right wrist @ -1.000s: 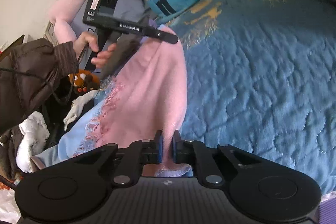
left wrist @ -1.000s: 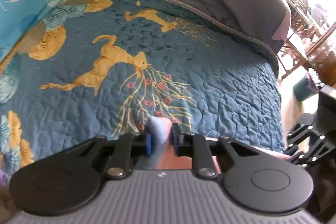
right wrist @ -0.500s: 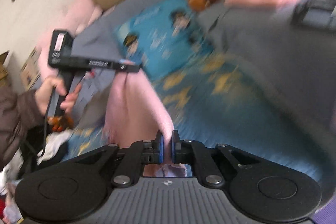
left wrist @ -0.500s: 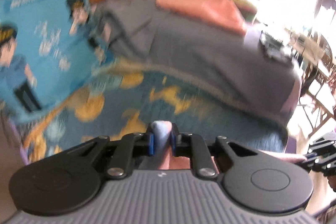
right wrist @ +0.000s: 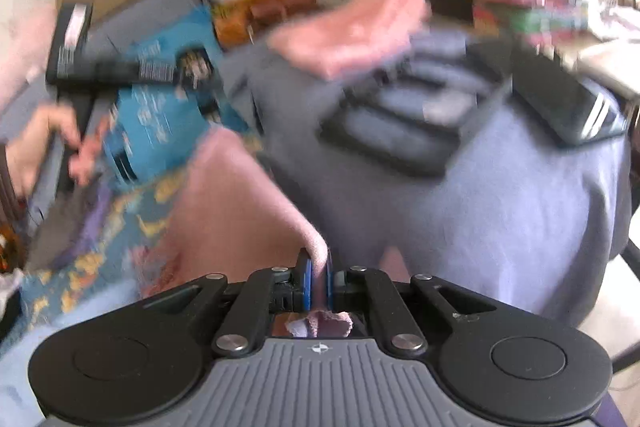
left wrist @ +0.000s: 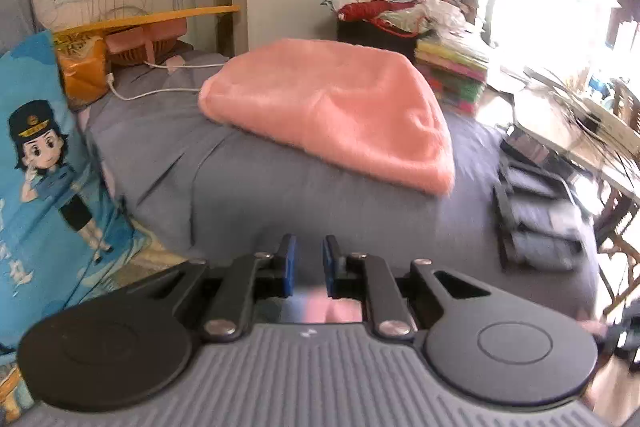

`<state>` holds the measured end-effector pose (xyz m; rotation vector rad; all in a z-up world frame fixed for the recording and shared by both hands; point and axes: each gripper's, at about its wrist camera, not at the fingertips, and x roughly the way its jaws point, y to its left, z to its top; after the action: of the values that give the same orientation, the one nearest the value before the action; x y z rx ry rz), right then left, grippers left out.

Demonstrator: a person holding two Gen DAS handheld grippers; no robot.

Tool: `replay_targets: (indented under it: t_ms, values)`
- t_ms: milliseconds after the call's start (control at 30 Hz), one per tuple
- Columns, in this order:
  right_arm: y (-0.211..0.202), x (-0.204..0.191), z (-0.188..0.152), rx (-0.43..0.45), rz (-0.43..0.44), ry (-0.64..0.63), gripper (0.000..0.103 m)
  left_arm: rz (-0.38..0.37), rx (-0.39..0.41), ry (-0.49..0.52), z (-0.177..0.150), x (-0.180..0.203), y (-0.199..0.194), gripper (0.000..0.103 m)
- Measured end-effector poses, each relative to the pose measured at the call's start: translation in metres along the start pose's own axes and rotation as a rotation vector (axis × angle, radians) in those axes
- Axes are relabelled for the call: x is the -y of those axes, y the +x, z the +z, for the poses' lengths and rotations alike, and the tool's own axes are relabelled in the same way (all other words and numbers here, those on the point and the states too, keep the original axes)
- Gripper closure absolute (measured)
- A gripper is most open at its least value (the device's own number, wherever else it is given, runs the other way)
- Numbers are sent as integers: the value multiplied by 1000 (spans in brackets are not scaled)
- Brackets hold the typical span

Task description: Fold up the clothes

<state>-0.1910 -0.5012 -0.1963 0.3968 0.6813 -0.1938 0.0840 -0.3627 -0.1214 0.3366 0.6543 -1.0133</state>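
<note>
Two soft masses fill most of both views: a smooth grey cover point(left wrist: 320, 187), draped in loose creases over a rounded mound straight ahead of both sets of jaws, and a blue quilted bedspread point(right wrist: 120, 219) with yellow printed figures, lying to the left of the right gripper point(right wrist: 318, 279). Left of the left gripper point(left wrist: 309, 265) stands a glossy turquoise cushion point(left wrist: 40, 167) printed with a cartoon figure in uniform. Ahead of the left jaws, on top of the grey mound, lies a folded salmon fleece point(left wrist: 332, 107), thick and fuzzy with a rounded edge. The pink garment point(right wrist: 232, 203), nappy with a pale blue underside, rises as a blurred ridge from the right jaws and runs up and to the left. Those jaws are pressed almost together on its edge, a frayed bit poking out behind the blue pads point(right wrist: 306, 279). The left jaws stand narrow, with pink and grey cloth showing low between their pads. Right of the left jaws sits a black strapped pouch point(left wrist: 536, 219), ribbed and boxy. Further right of the right jaws lies a flat, glossy dark slab point(right wrist: 568, 107).
</note>
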Motion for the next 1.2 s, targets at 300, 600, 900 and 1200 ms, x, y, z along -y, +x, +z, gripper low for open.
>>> replay_targets:
  t_ms: [300,600,900,1200]
  values:
    - [44,5,-48,-149,-142,-92,93,-11,-220,89,-56,-4,36,87]
    - [-23,-27,-70,71,-252,-156,55,-80,-417,221,-150,-15,24,82]
    - [24,-90,-101,-49,163,-169,52,-113,-513,484,-204,-6,6,59]
    - [31,-157,-140,-283,633,-130,55,93,-613,342,-261,-105,-80,58]
